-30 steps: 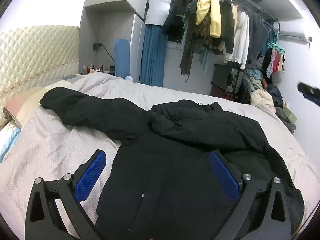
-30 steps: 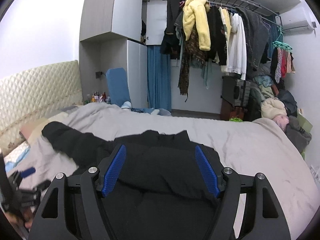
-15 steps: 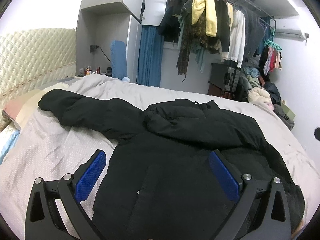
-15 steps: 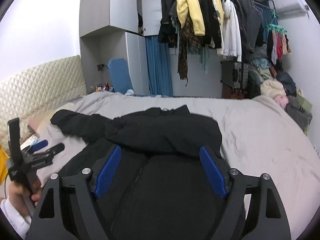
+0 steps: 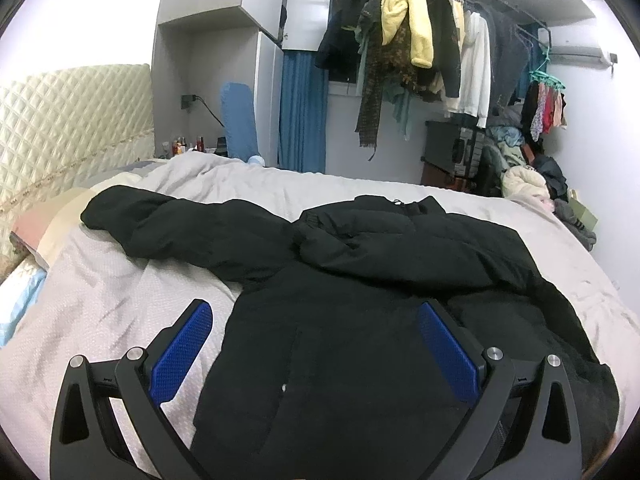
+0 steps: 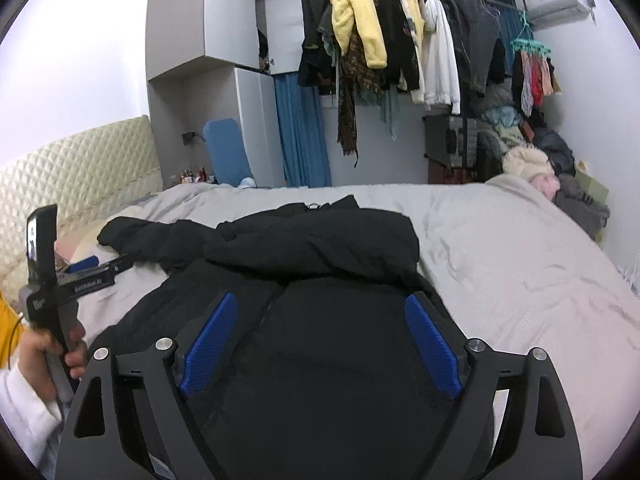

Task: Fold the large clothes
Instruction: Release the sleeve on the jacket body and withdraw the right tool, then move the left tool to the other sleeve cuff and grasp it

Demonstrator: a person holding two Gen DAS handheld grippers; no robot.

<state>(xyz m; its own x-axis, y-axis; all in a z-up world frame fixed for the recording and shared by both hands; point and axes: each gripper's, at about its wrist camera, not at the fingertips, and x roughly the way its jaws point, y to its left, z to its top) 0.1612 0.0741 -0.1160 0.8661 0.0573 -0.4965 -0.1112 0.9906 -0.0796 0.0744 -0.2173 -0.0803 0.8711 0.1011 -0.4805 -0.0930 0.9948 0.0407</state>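
Note:
A large black padded jacket (image 5: 360,304) lies front up on the grey bed (image 5: 100,300). One sleeve (image 5: 180,228) stretches out to the left; the other sleeve (image 5: 400,248) lies folded across the chest. My left gripper (image 5: 316,316) is open and empty above the jacket's lower left part. My right gripper (image 6: 320,308) is open and empty above the jacket's (image 6: 320,264) lower middle. The left gripper also shows at the left of the right wrist view (image 6: 86,266), held in a hand.
A quilted cream headboard (image 5: 72,128) and pillows (image 5: 36,220) stand at the left. A rail of hanging clothes (image 5: 420,48), a blue chair (image 5: 238,120) and a heap of clothes (image 5: 532,184) stand beyond the bed. Grey bedcover (image 6: 520,264) lies to the right of the jacket.
Both grippers have drawn back and lifted a little, so more of the jacket shows. The right view has shifted right over the jacket's body. The jacket has not moved.

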